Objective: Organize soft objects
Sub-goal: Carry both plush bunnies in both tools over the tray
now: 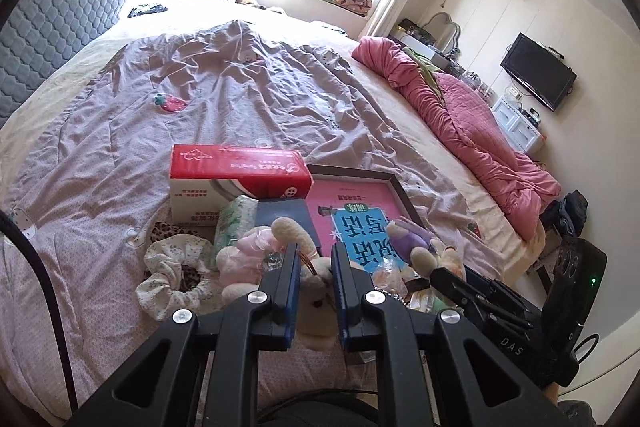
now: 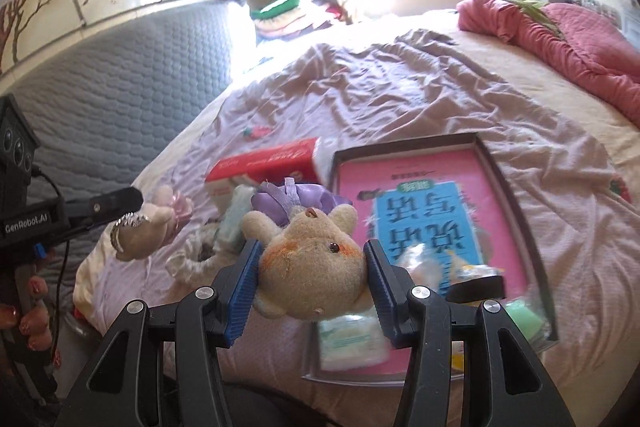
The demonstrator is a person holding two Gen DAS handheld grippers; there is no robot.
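The right tongs [image 2: 310,267] clamped a beige plush [image 2: 312,267] above the bed [image 2: 400,99]. The left tongs [image 1: 314,267] gripped a pink-bowed plush [image 1: 316,291], at 9 o'clock of the tray [image 2: 516,195].

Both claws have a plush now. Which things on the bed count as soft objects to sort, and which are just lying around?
For the job:
- purple-dress plush, in right claw
- pink-dress plush, in left claw
- floral scrunchie
- shallow box

Lying about:
- red tissue box
- pink workbook
- tissue packs
- pink quilt
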